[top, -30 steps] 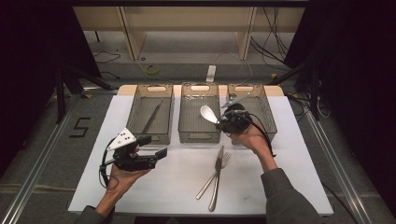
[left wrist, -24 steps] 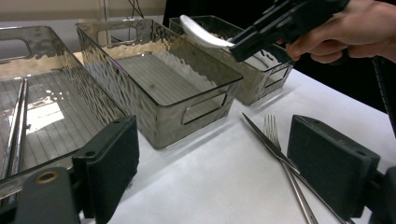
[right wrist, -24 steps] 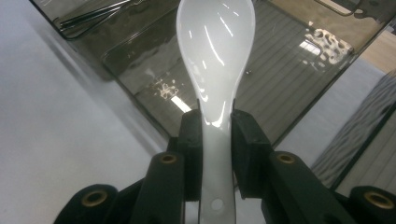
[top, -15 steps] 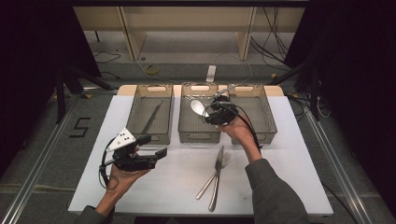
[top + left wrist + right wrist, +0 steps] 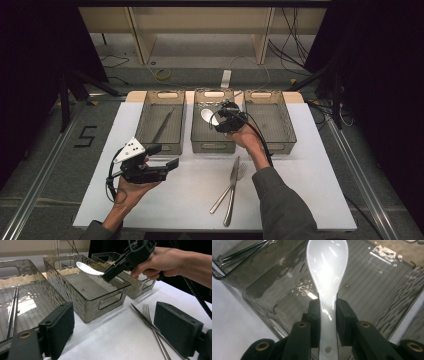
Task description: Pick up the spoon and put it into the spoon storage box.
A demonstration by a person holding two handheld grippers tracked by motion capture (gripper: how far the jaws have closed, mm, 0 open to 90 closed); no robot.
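While the right gripper (image 5: 223, 120) clamps its jaws on the handle of a white ceramic soup spoon (image 5: 327, 267), the spoon's bowl hangs over the middle clear plastic bin (image 5: 213, 145), above its ribbed floor and not touching it. On the high view the left gripper (image 5: 159, 158) is held over the white table (image 5: 310, 150) in front of the left bin (image 5: 145, 142), jaws wide apart with nothing between them. That left bin contains a pair of dark chopsticks (image 5: 163, 124). A table knife (image 5: 233, 190) and a fork (image 5: 227, 187) lie crossed on the table, near the middle bin's front wall.
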